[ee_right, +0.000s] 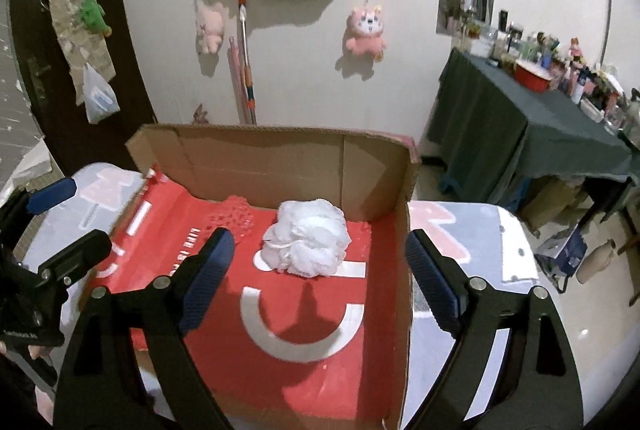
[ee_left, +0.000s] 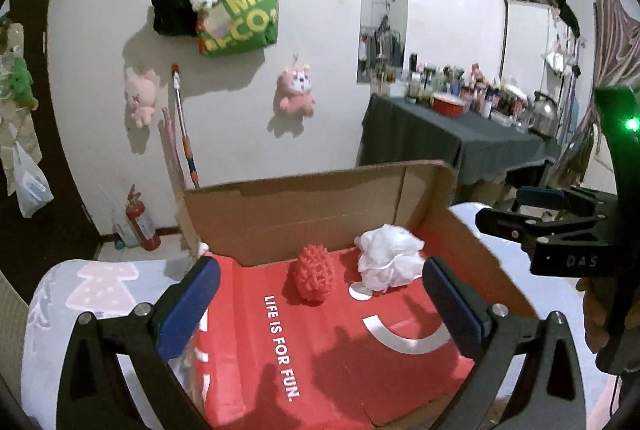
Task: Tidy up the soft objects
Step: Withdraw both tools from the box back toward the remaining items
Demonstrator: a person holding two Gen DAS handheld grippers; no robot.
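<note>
1. Two soft things lie in the left wrist view, both inside an open box (ee_left: 320,214) with a red printed floor and plain brown cardboard walls.
2. One is a red ball (ee_left: 313,279), egg-shaped and covered in short rubbery spikes; it sits near the back wall, left of the middle.
3. The other is a white pouf (ee_left: 387,257), a loose bunch of ruffled mesh, just right of the ball in the back right corner; the two lie close but apart.
4. White lettering on the red floor reads "LIFE IS FOR FUN." and runs toward the camera.
5. Left gripper (ee_left: 320,302): its jaws stand wide open above the box floor with nothing between them; the blue pads touch neither thing.
6. At the right edge the right gripper (ee_left: 532,214) shows from the side, jaws apart and empty, with a hand (ee_left: 596,314) on its grip.
7. The box rests on a bed (ee_left: 92,294) with a pale cover printed in pink shapes.
8. In the right wrist view the pouf (ee_right: 306,240) sits in the middle of the box (ee_right: 280,158), near the back wall, its folds bright white with a thin cord across the front.
9. The ball (ee_right: 232,220) lies just left of it, partly hidden behind a gripper finger.
10. Right gripper (ee_right: 320,270): jaws wide open and empty, held above the box floor, clear of the pouf.
11. The left gripper (ee_right: 60,226) shows at the left edge, jaws apart.
</note>
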